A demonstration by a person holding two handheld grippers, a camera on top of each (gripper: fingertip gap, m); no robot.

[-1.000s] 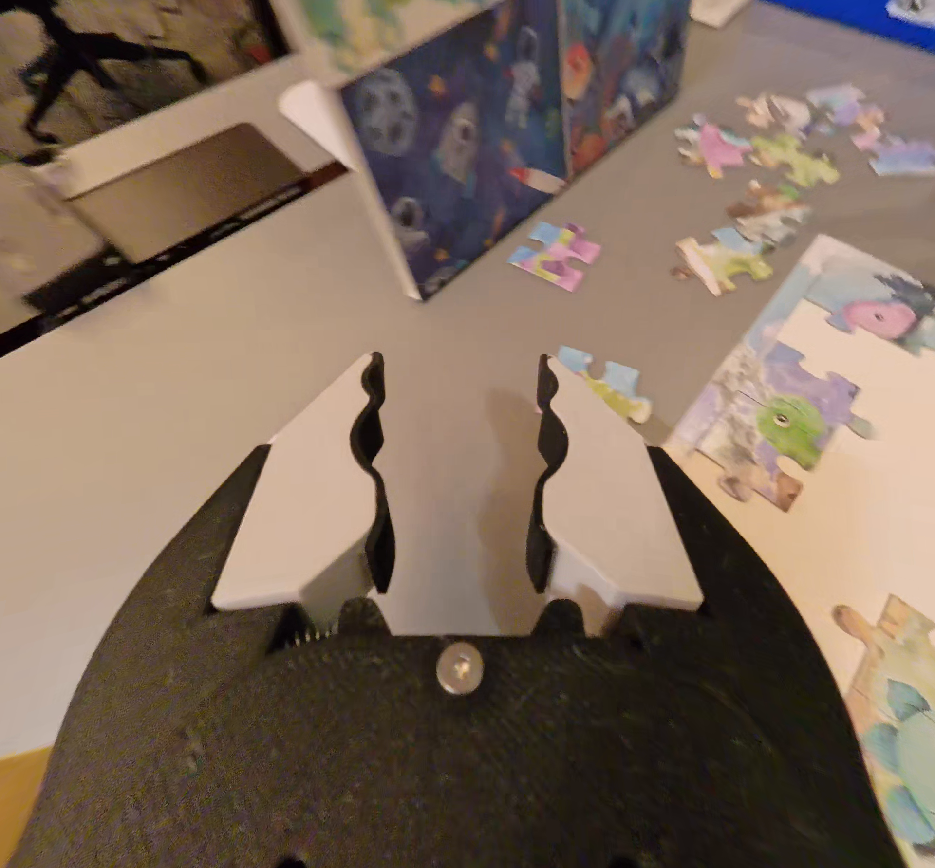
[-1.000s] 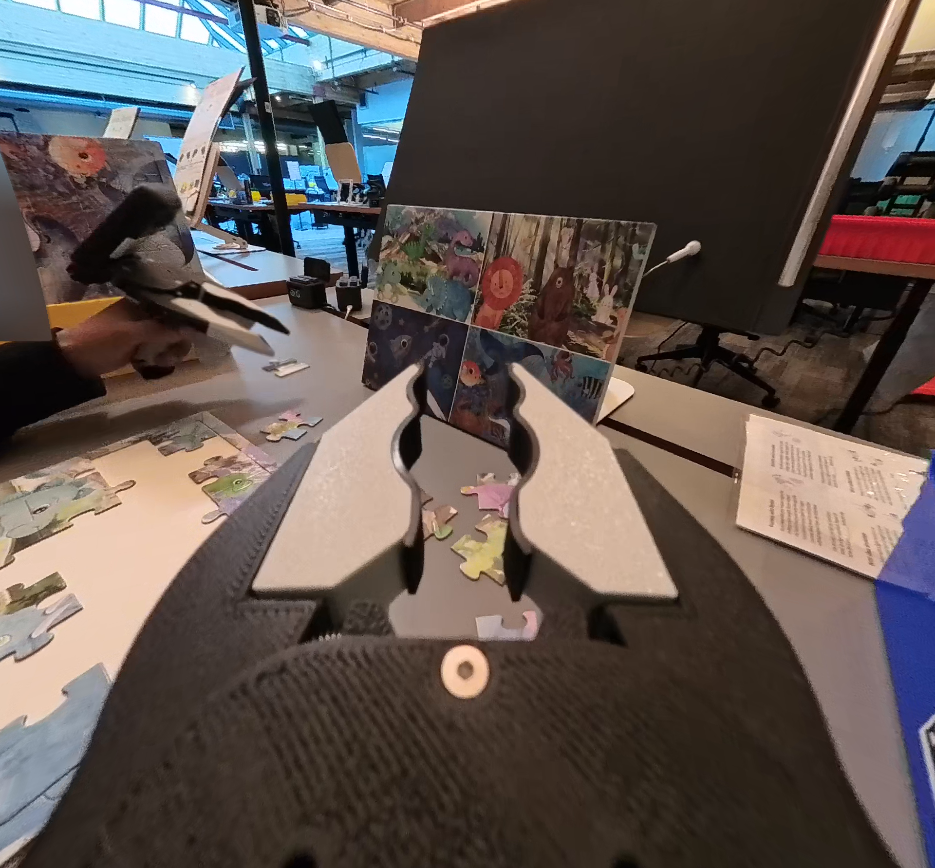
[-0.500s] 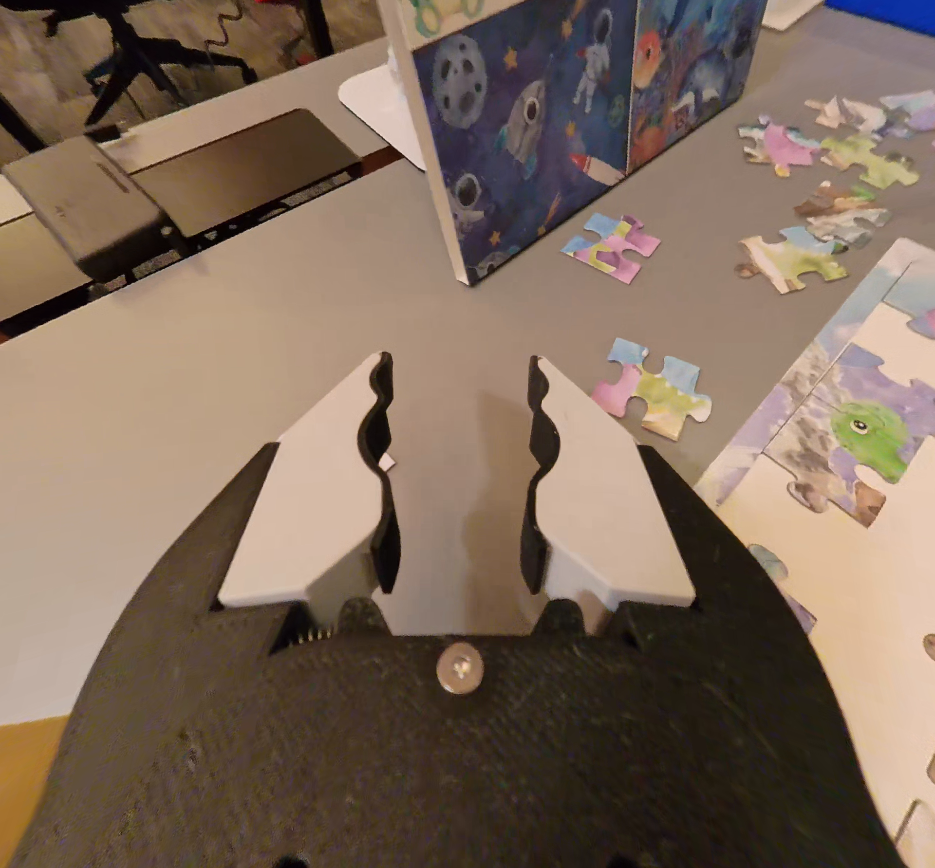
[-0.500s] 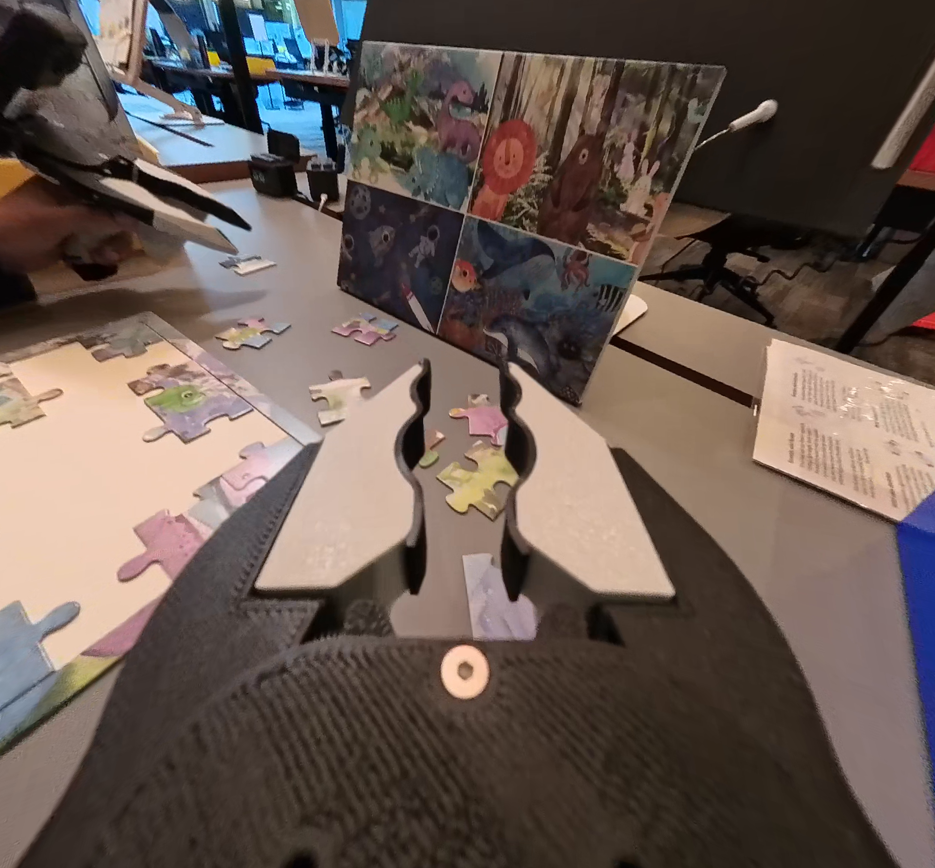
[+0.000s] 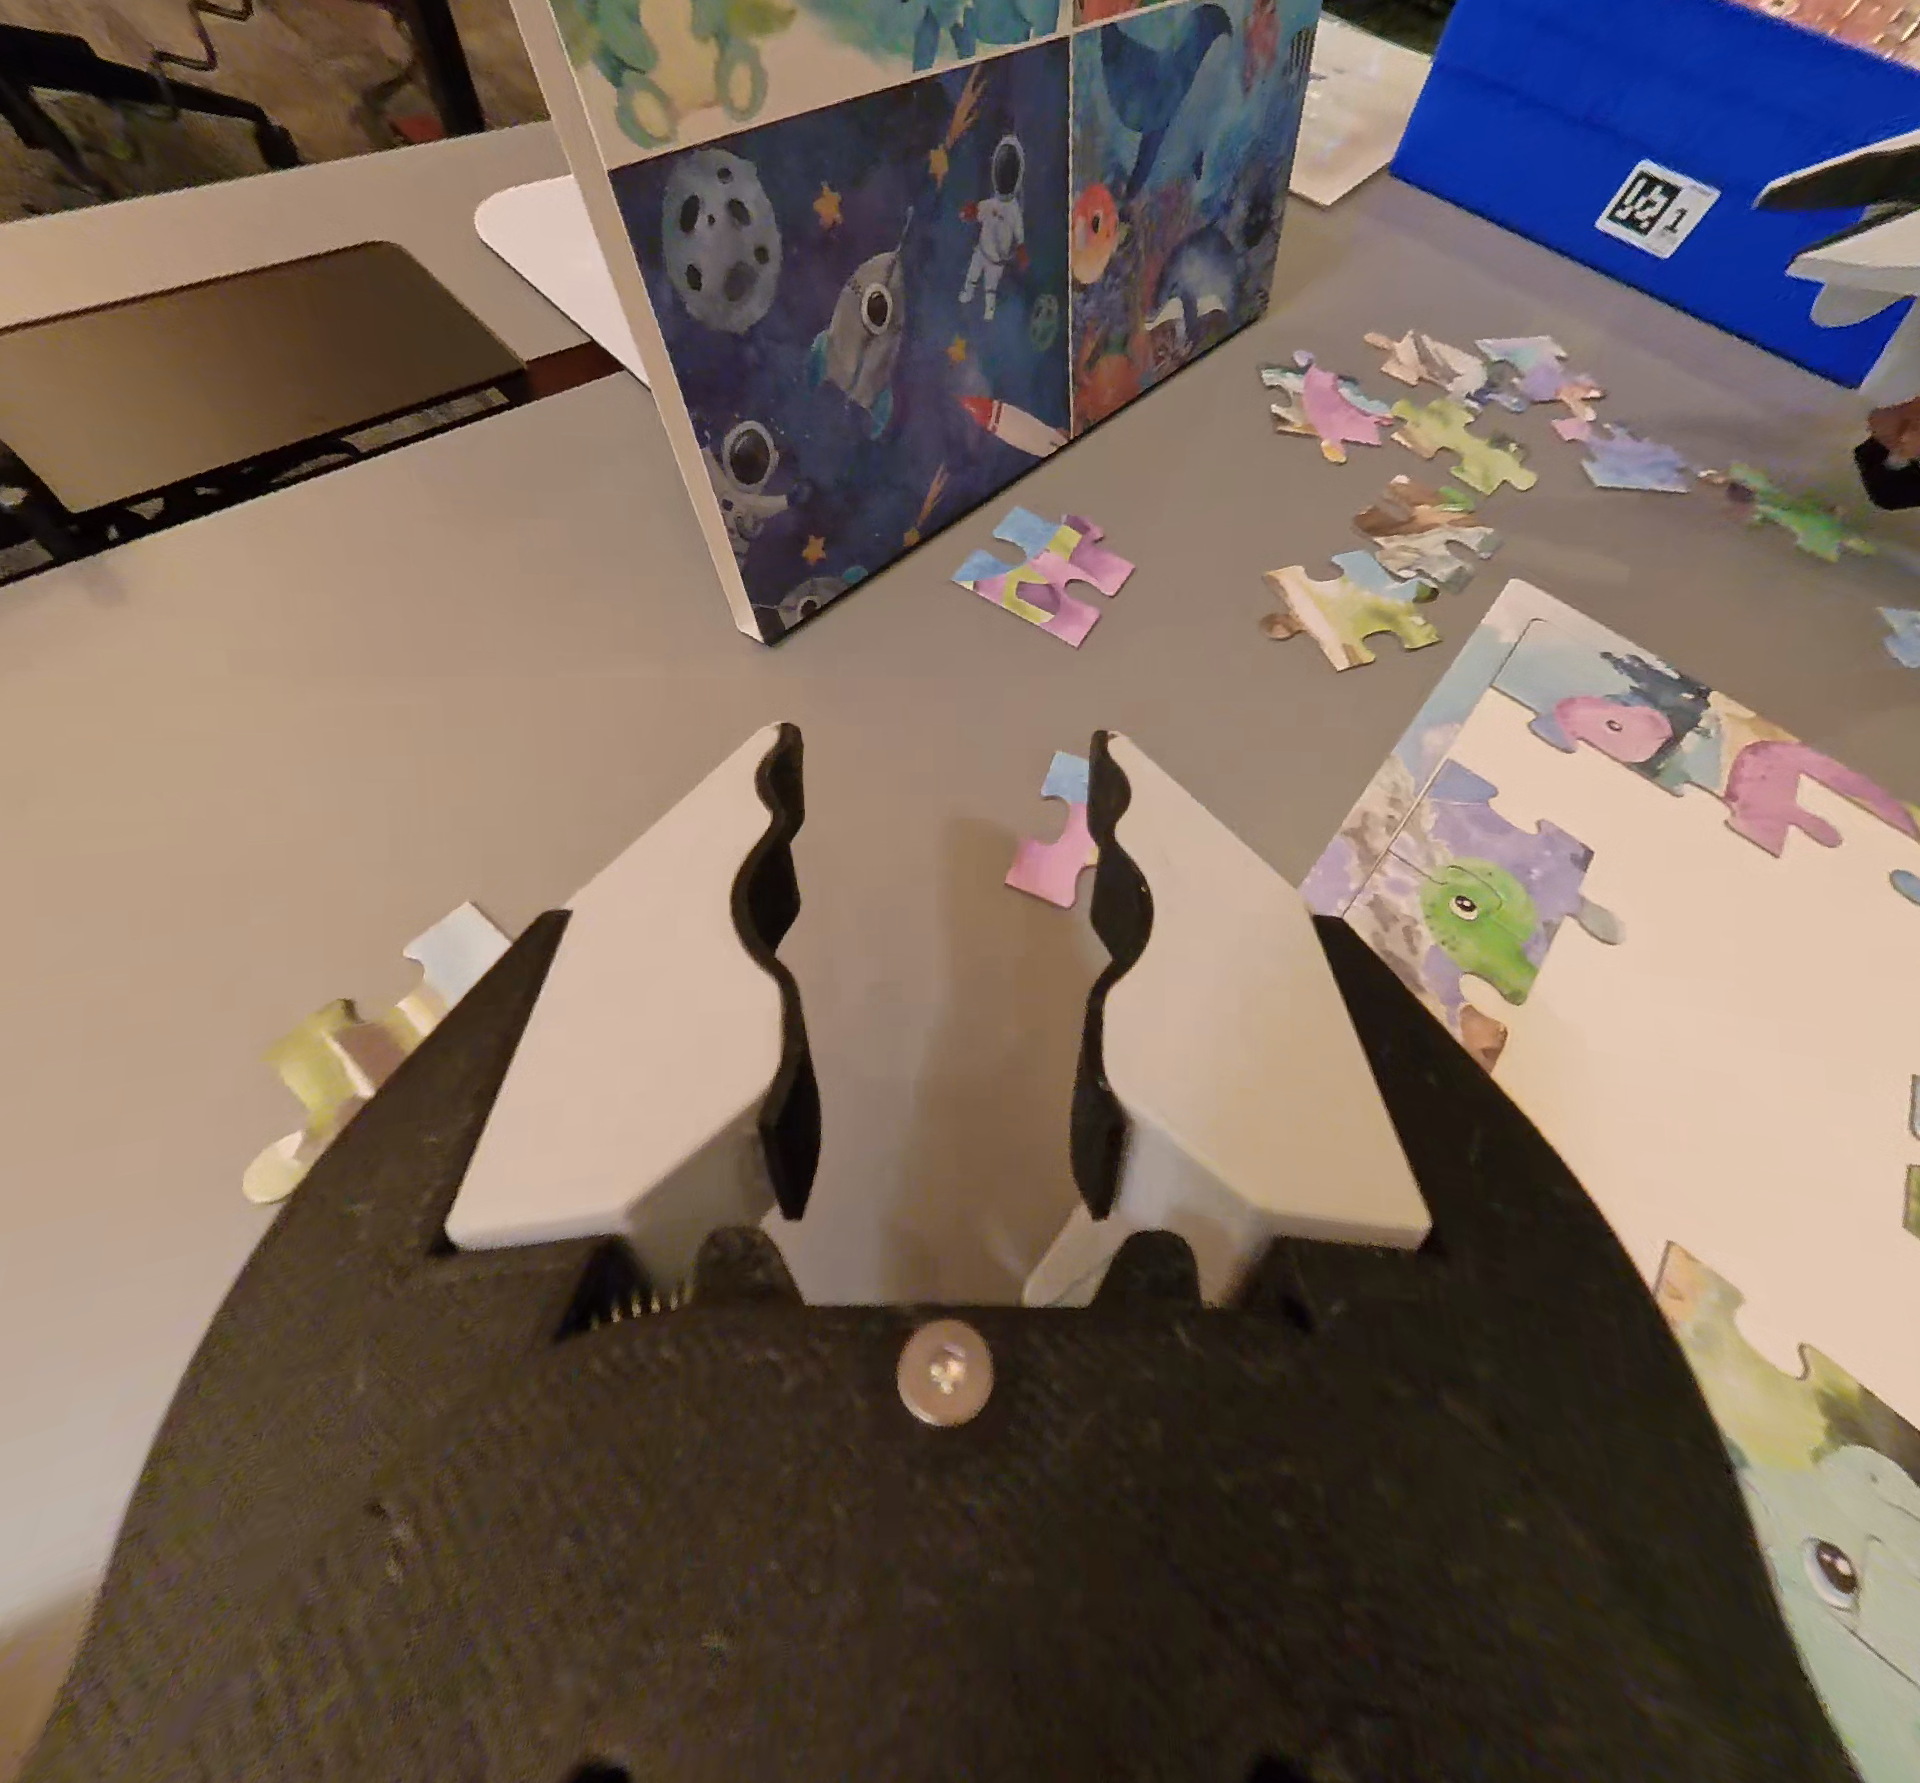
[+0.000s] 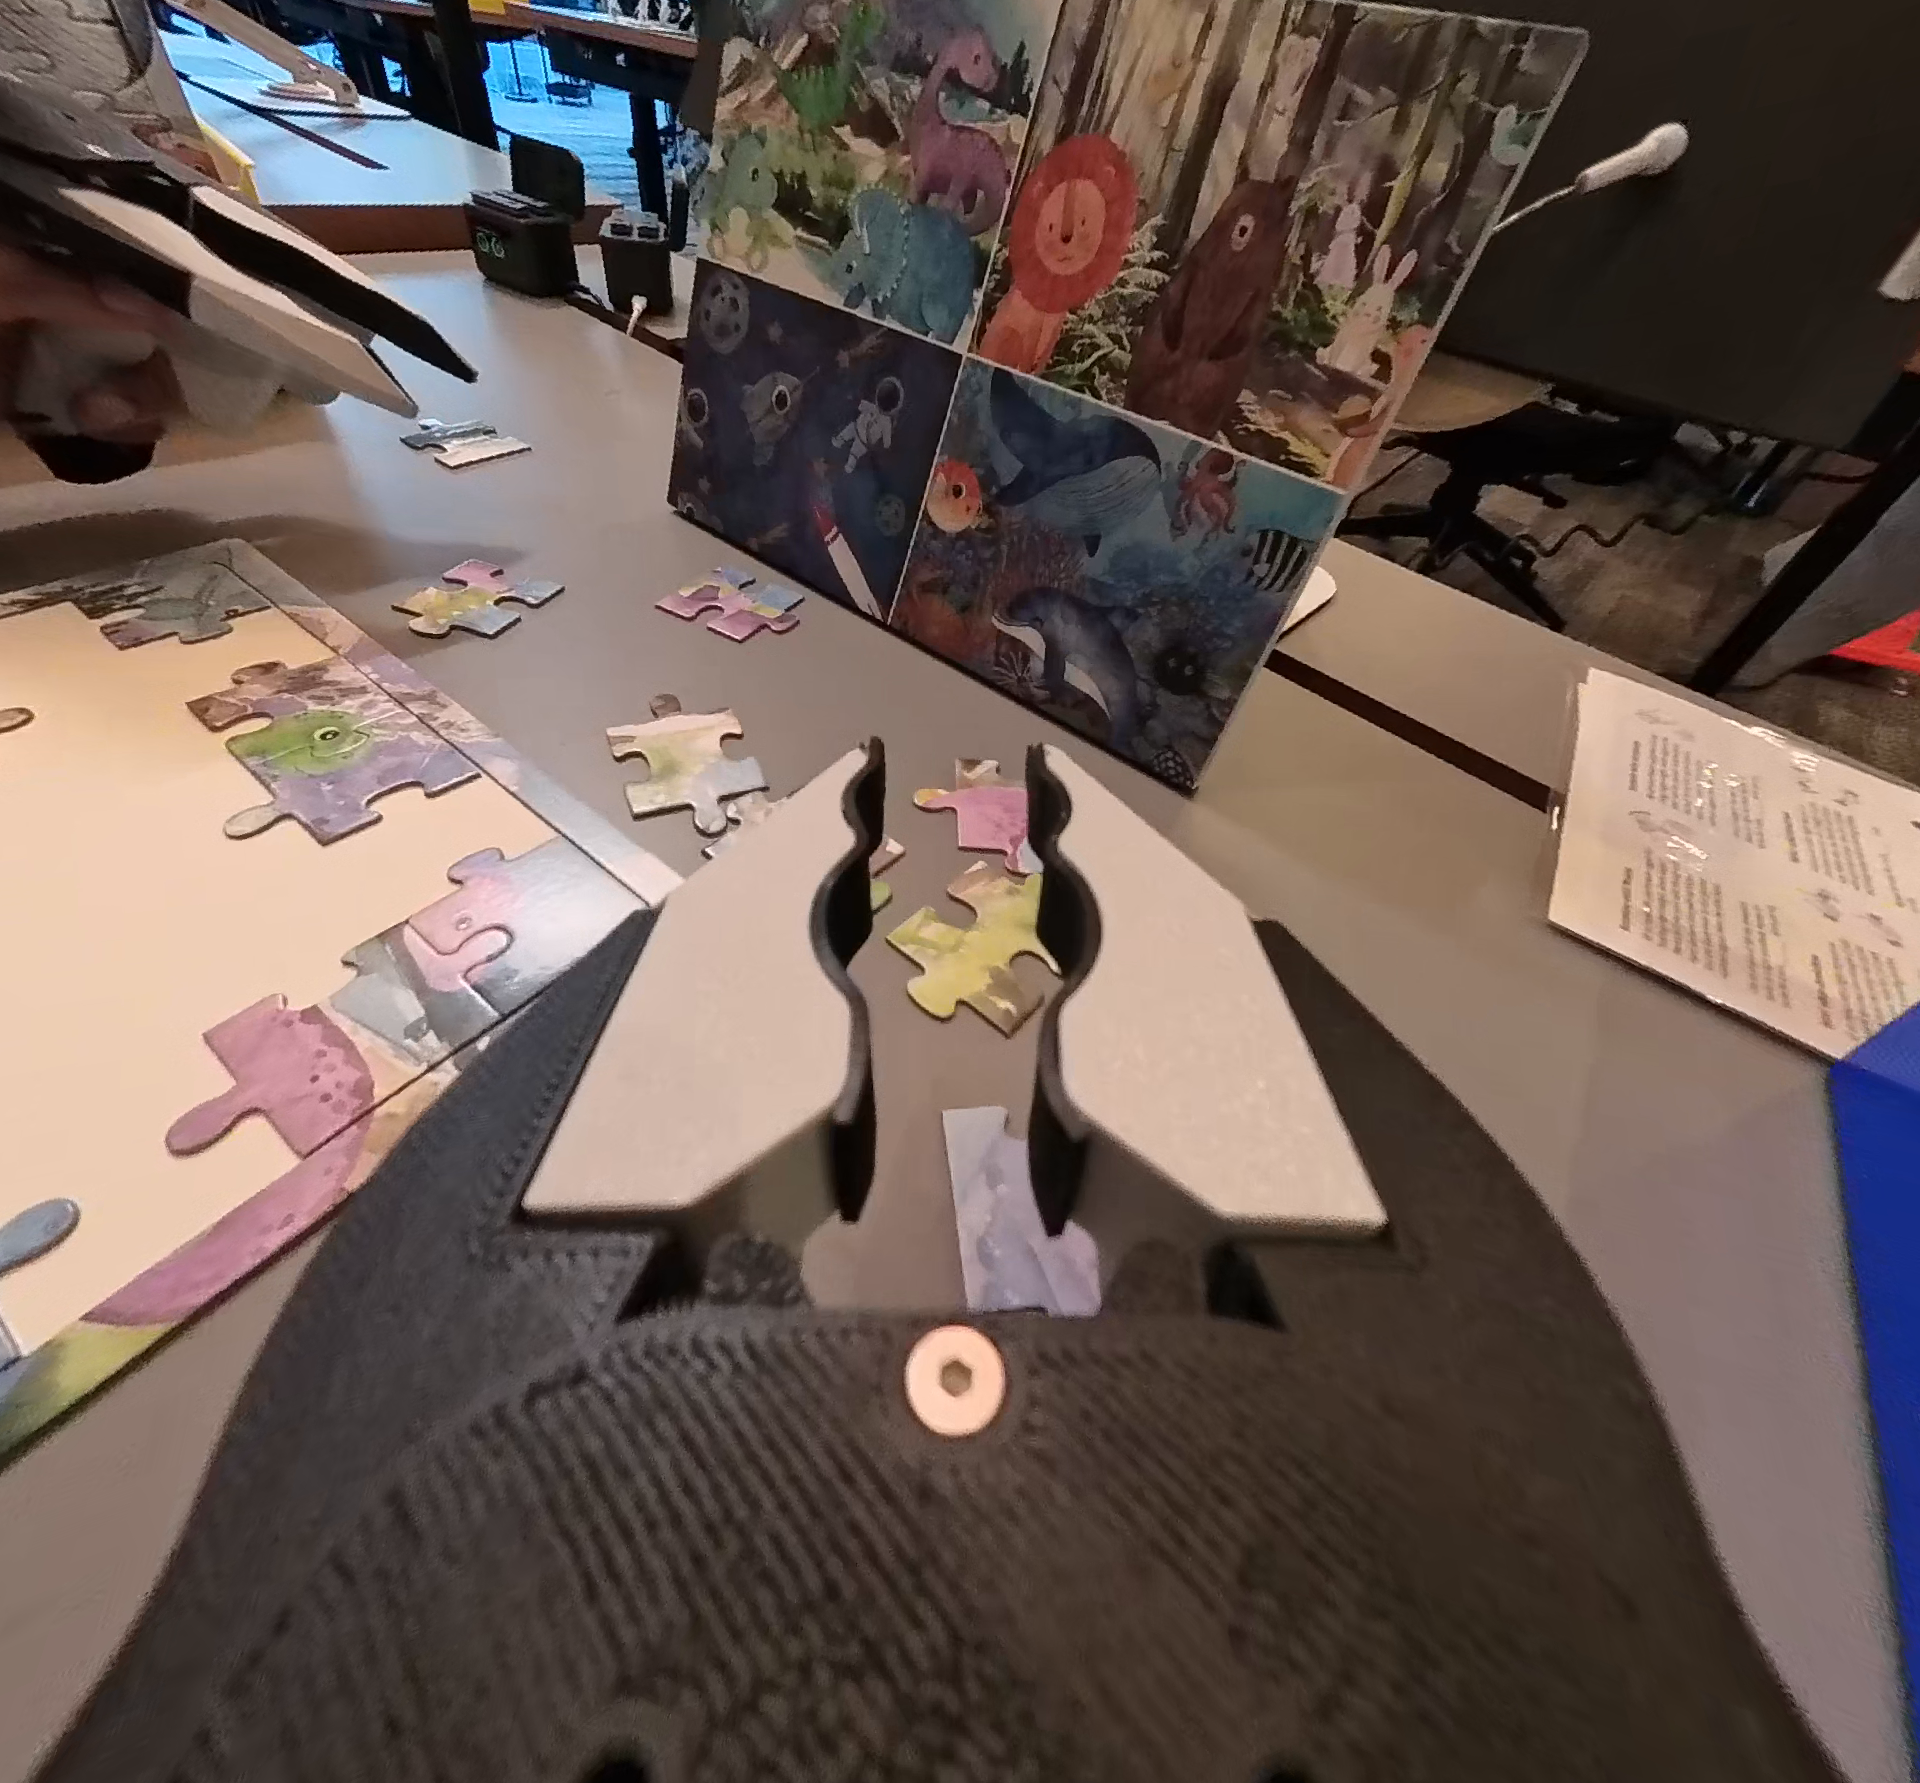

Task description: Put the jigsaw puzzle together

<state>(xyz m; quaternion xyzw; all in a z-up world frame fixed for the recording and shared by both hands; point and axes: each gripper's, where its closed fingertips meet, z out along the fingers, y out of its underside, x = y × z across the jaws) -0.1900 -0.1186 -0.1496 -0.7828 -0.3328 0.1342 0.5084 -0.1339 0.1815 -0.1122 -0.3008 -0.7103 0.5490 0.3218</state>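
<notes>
My left gripper [image 5: 943,741] is open and empty above the grey table, just left of a pink and blue piece [image 5: 1051,840]. A pale green piece [image 5: 343,1058] lies at its left side. The puzzle tray [image 5: 1714,1058] lies to the right with a green-creature piece [image 5: 1475,912] set in its corner. My right gripper [image 6: 954,757] is open and empty, low over loose pieces: a yellow-green piece [image 6: 971,949], a pink piece [image 6: 982,808] and a pale blue piece [image 6: 1013,1224] between its fingers. The tray [image 6: 125,902] is to its left.
An upright picture board [image 6: 1091,331] with four pictures stands behind the pieces; it also shows in the left wrist view [image 5: 935,227]. More loose pieces [image 5: 1455,445] lie before it. A blue bin [image 5: 1621,133] and a printed sheet [image 6: 1745,860] are at the right. About 30 centimeters separates my left fingertips from my right.
My left gripper has drawn back and shifted right, so the pink and blue piece is now at its right fingertip. My right gripper has tipped down and come closer to the loose pieces.
</notes>
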